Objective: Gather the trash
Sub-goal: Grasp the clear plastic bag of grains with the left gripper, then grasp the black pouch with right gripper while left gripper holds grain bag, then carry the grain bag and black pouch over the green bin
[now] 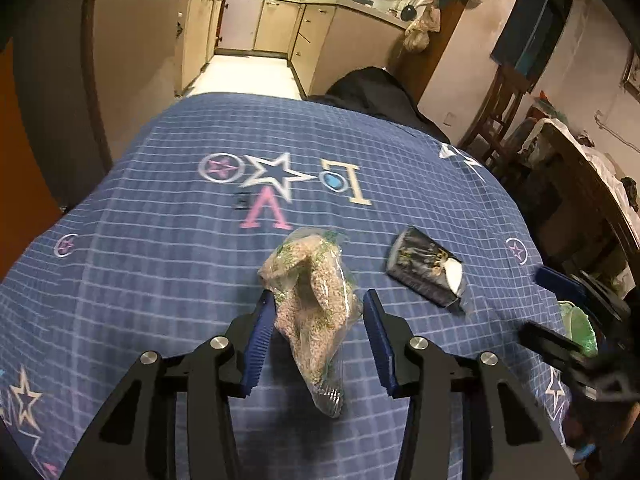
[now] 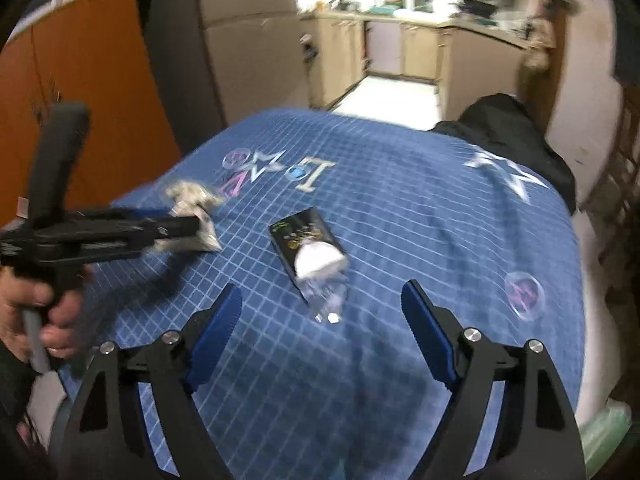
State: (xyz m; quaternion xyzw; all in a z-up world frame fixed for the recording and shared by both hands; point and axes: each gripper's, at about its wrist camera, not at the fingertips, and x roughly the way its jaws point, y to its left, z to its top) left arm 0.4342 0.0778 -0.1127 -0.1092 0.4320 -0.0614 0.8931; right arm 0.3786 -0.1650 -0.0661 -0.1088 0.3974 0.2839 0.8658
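Left gripper: blue pads straddle a clear plastic bag of beige granules with green print. The left pad touches the bag; the right pad shows a sliver of gap. The bag's narrow end hangs down between the fingers, and its shadow falls on the blue checked tablecloth beneath. Judgement: bag is probably lifted or half-lifted, but whether the jaws are clenched on it or only bracketing it I cannot tell from either view. In the right wrist view this gripper is seen side-on with the bag at its tip, blurred. The person's hand squeezes the handle, which hints at a grasp but does not prove it.

Centre: a black wrapper with gold print and a white crumpled end lies flat on the cloth, well apart from the bag, with a bit of clear film at its near end. Untouched, so this trash is not yet collected.

Right gripper: jaws spread wide, holding nothing, aimed at the wrapper's near end. Judgement: it is lined up to take the wrapper next.

Far right: something green and translucent sits at the table edge, possibly the collection bag; too little shows to be sure.
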